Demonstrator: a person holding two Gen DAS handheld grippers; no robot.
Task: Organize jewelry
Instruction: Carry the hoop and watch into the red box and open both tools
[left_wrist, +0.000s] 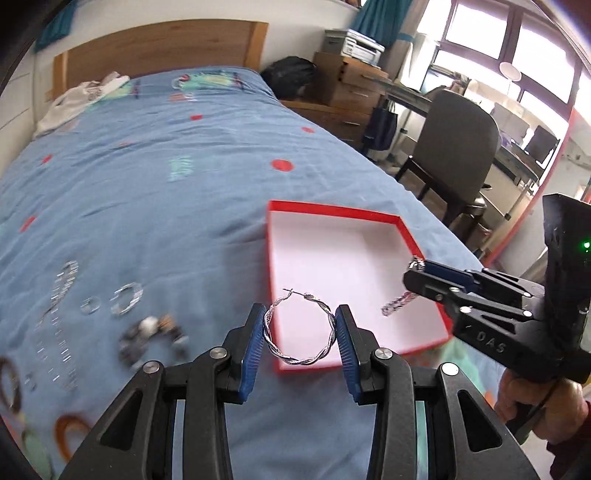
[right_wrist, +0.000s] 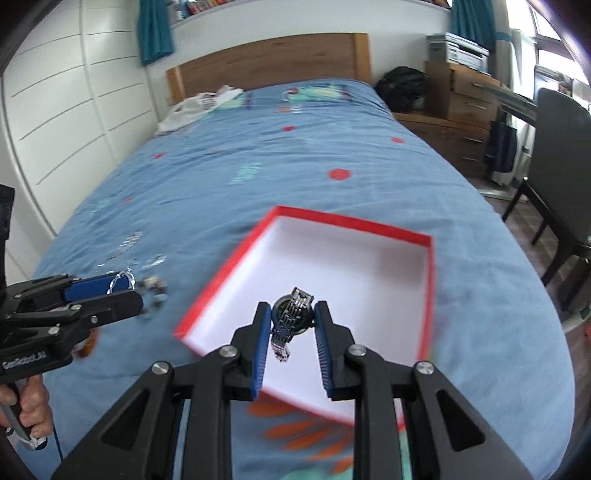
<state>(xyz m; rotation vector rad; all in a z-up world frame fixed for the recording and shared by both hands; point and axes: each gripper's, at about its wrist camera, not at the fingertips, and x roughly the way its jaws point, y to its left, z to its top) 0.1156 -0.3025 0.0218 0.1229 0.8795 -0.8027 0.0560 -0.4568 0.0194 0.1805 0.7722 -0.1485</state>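
Both handheld grippers hang above an open red cardboard box with a white inside (left_wrist: 354, 258) (right_wrist: 332, 254), which lies on a blue patterned bedspread (left_wrist: 166, 184) (right_wrist: 295, 166). Left gripper (left_wrist: 300, 334) (right_wrist: 129, 286): its blue ribbed pads are clamped on the two sides of a twisted silver hoop earring (left_wrist: 300, 328), held flat between them over the box's near-left corner. Right gripper (right_wrist: 292, 317) (left_wrist: 415, 269): its pads are closed on a silver metal-link wristwatch with a dark dial (right_wrist: 293, 314), the band hanging down over the box's white floor. Left of the box, more loose jewellery (left_wrist: 110, 314) lies scattered on the bedspread, blurred: silver rings, chains, a dark beaded piece. Beyond the bed stand a wooden headboard (right_wrist: 269, 59) and a grey chair (left_wrist: 458, 147).
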